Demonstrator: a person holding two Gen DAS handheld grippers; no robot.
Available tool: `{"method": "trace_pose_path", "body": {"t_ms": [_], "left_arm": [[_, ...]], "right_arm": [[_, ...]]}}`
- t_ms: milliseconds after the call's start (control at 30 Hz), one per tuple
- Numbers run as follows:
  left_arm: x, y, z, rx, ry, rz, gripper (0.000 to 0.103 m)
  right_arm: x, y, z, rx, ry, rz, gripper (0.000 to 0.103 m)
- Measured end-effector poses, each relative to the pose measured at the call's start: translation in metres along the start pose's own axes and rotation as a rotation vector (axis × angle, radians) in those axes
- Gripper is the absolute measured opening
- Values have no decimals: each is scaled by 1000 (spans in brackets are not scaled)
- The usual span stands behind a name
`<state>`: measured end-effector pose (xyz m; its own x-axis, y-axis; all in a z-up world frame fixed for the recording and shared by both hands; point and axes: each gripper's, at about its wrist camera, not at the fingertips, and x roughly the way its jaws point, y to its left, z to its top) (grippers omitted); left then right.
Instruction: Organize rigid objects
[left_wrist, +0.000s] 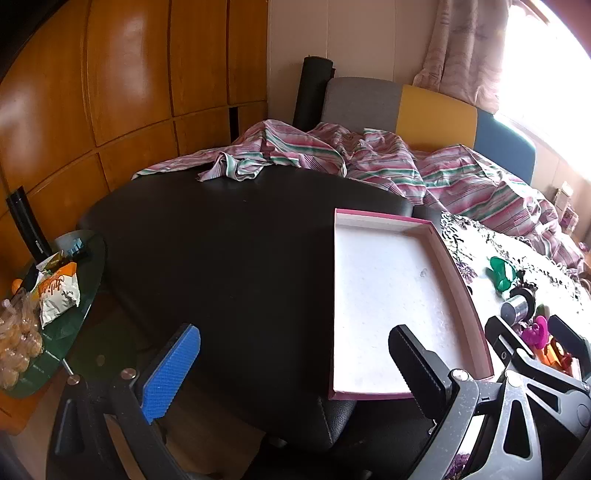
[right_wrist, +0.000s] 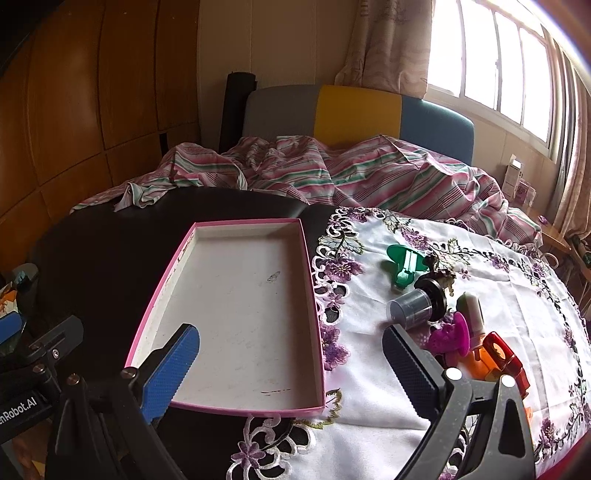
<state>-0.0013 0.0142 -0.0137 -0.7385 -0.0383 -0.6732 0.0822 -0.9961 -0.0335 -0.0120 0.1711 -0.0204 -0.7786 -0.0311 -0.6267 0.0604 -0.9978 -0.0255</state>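
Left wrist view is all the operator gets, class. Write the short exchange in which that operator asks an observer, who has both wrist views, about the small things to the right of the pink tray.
Operator: The right gripper blocks my view around the purple piece. What lies behind it?
Observer: A pale stick lies just behind it, beside the grey cylinder.
Operator: And on the near side, where I catch only a bit of orange?
Observer: A red piece with a round hole in it lies against the orange piece.
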Motion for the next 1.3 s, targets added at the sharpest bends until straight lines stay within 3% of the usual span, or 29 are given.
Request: {"method": "trace_pose_path", "body": {"t_ms": [367, 567, 967, 1167, 1200, 1300], "left_arm": [[5, -4, -1, 27, 17, -23, 103], [9, -4, -1, 23, 38, -141, 103], [13, -44, 10, 140, 76, -269, 103], [10, -86, 17, 260, 81, -360, 103], [10, -94, 19, 271, 86, -376, 103], [13, -120, 22, 308, 106, -430, 103]], "right_arm": [[2, -6, 3, -16, 12, -22, 101], [0, -24, 3, -6, 22, -43, 101], [-4, -124, -5, 46, 109, -159, 101], [-14, -216, -17, 232, 169, -205, 102], [-15, -232, -21, 292, 184, -209, 102], [-14, -286, -32, 557, 214, -117, 102]]}}
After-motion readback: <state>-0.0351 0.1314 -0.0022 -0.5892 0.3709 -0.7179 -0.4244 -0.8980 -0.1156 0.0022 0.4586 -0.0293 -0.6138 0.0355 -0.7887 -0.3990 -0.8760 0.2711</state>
